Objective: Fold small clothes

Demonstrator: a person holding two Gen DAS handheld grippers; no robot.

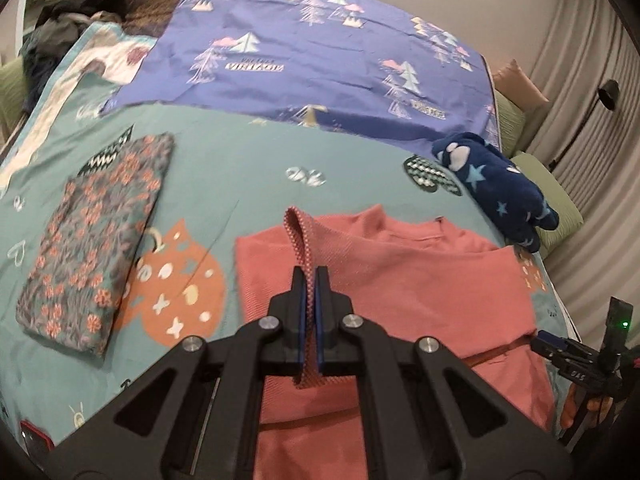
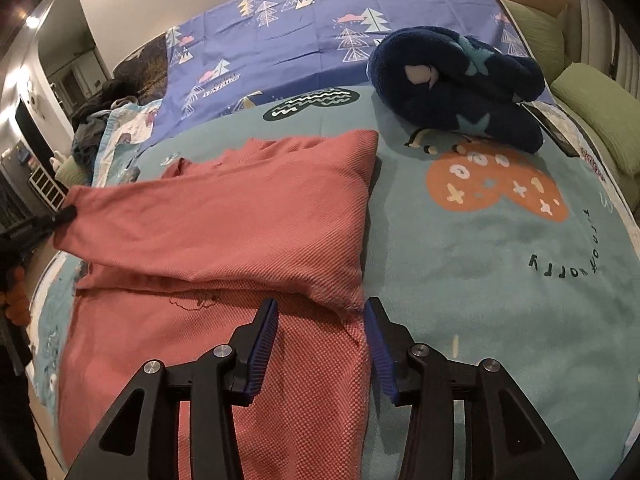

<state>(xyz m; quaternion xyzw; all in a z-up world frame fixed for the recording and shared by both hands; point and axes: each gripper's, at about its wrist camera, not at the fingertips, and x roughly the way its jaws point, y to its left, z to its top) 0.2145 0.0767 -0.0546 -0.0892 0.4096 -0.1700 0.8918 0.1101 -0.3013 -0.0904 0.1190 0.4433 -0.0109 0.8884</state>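
Note:
A coral pink knit top (image 1: 400,280) lies on the teal bedspread (image 1: 248,176). My left gripper (image 1: 311,276) is shut on the cuff of its sleeve (image 1: 298,236) and holds it lifted above the body of the top. In the right wrist view the sleeve (image 2: 224,216) stretches across the top to the left gripper (image 2: 64,214) at the left edge. My right gripper (image 2: 322,308) is open and empty, its jaws on either side of the top's side edge near the armpit (image 2: 348,304).
A folded floral garment (image 1: 92,240) lies at the left. A dark blue star-patterned fleece garment (image 1: 496,188) (image 2: 460,88) is bunched at the bed's right side. A purple tree-print sheet (image 1: 320,52) covers the far half. Green cushions (image 2: 592,112) line the right edge.

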